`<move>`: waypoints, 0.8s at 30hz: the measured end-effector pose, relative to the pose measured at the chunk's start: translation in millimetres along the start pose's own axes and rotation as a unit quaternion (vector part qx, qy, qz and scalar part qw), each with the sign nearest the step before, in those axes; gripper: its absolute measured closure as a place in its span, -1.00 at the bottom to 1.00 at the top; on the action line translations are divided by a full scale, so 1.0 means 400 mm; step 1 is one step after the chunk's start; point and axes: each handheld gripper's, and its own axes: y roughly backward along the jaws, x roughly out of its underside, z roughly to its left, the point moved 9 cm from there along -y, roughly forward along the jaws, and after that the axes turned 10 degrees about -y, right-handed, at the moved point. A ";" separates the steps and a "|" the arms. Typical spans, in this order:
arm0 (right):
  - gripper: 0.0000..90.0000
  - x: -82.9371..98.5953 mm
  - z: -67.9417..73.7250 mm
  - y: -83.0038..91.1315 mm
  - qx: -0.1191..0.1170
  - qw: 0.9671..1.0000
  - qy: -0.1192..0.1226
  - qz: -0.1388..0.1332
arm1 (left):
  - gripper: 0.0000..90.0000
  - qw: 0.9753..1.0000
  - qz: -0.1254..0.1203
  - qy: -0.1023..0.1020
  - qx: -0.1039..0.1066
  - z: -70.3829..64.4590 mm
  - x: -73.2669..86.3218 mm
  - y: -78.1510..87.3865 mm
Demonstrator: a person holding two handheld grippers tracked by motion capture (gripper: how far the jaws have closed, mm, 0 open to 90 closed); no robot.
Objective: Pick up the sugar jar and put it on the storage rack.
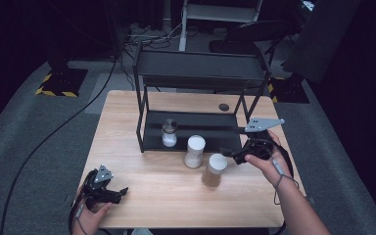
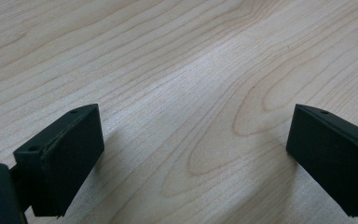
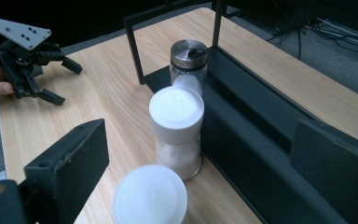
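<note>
Fig.: right gripper approaching the brown-filled jar, white lid, standing upright on the counter in front of the black rack; gripper just beside the jar's lid, not touching it. Its fingers are spread wide w/ nothing between them; in the right gripper view the jar's lid sits low betw. the two, blurred and close.

Neighbours: white-filled jar, also white-lidded, near the target on its rack side, apart from it; metal-capped shaker on the rack's lower shelf.

Left gripper rests near the counter's front-left corner, well apart from the jars; fingers wide open, empty, bare wood betw. them.

Doing the step well (judgement): lower the right gripper so the pads meet the glass body below the lid, not the lid rim, which may slip or pop; centre the jar betw. the pads before closing; approach from the side away from the white-filled jar so the far finger does not knock it toward the rack; close evenly, keep the jar upright; contents look loose and would shift if tilted. Left gripper need not move.
</note>
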 end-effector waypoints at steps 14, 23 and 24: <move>-0.90 -0.046 0.021 -0.062 -0.007 1.000 0.016 0.001 | -0.92 1.000 0.000 0.000 0.000 0.000 0.000 0.000; -0.90 -0.067 0.030 -0.115 -0.013 1.000 0.024 0.005 | -0.92 1.000 0.000 0.000 0.000 0.000 0.000 0.000; -0.90 -0.068 0.029 -0.122 -0.014 1.000 0.024 0.007 | -0.92 1.000 0.000 0.000 0.000 0.000 0.000 0.000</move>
